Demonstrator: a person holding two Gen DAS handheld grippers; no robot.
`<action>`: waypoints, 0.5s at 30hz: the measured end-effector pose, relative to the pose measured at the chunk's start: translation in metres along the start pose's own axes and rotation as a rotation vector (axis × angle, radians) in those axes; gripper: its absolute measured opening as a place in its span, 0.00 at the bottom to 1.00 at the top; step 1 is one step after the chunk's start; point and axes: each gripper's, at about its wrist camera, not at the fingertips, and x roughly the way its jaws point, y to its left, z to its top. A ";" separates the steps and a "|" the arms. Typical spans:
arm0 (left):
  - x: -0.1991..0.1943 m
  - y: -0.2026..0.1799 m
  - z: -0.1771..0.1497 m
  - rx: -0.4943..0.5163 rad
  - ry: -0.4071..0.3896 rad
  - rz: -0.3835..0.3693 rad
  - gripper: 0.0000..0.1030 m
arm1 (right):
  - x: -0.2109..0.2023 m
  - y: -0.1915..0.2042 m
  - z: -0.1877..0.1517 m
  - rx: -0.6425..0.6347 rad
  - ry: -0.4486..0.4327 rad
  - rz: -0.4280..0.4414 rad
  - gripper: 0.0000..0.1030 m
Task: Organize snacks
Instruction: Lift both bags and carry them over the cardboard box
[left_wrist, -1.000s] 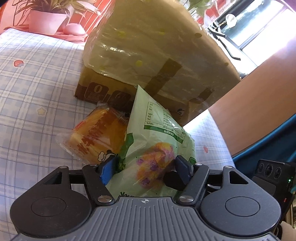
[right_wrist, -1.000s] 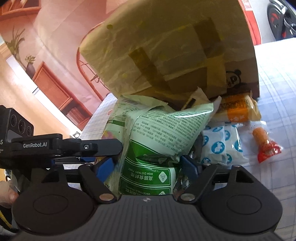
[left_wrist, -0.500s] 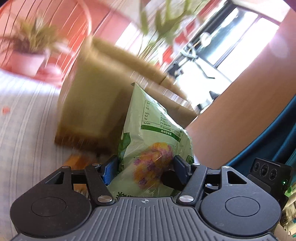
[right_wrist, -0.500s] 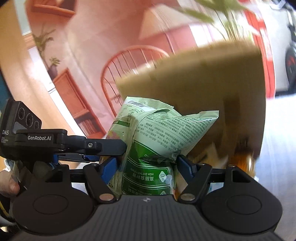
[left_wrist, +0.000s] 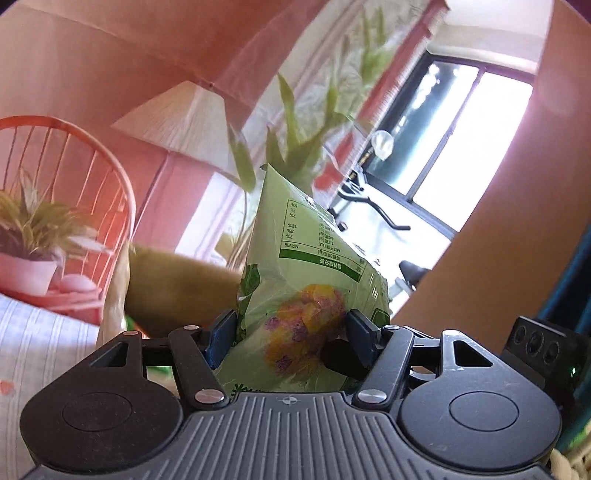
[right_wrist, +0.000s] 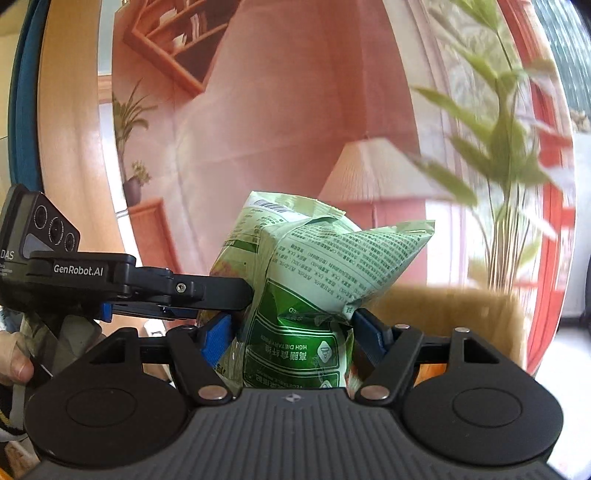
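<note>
I have the left gripper (left_wrist: 291, 334) clenched on a green snack bag (left_wrist: 306, 288); both blue pads press into its lower sides. The bag stands with its long axis upright, sealed top edge pointing up and tilted slightly left, printed table facing me. The film is glossy, crinkled plastic, puffed at the middle.

In the right wrist view, I have the right gripper (right_wrist: 291, 332) clenched on a second green bag (right_wrist: 314, 291), also upright, its top folded into a creased point toward the right. The left gripper's black arm (right_wrist: 147, 284) touches this bag's left side.

Both bags are held off the worktop (left_wrist: 44, 343), a checked cloth at lower left. A brown cardboard box (left_wrist: 173, 284) sits below and behind them. Open room lies above the box.
</note>
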 end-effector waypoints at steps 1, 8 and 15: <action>0.007 0.003 0.005 -0.006 -0.003 0.003 0.66 | 0.008 -0.005 0.008 -0.011 -0.002 -0.008 0.70; 0.058 0.020 0.027 -0.042 0.047 0.057 0.66 | 0.059 -0.044 0.025 -0.028 0.028 -0.042 0.69; 0.092 0.049 0.017 -0.055 0.140 0.115 0.66 | 0.094 -0.079 0.005 0.046 0.118 -0.073 0.69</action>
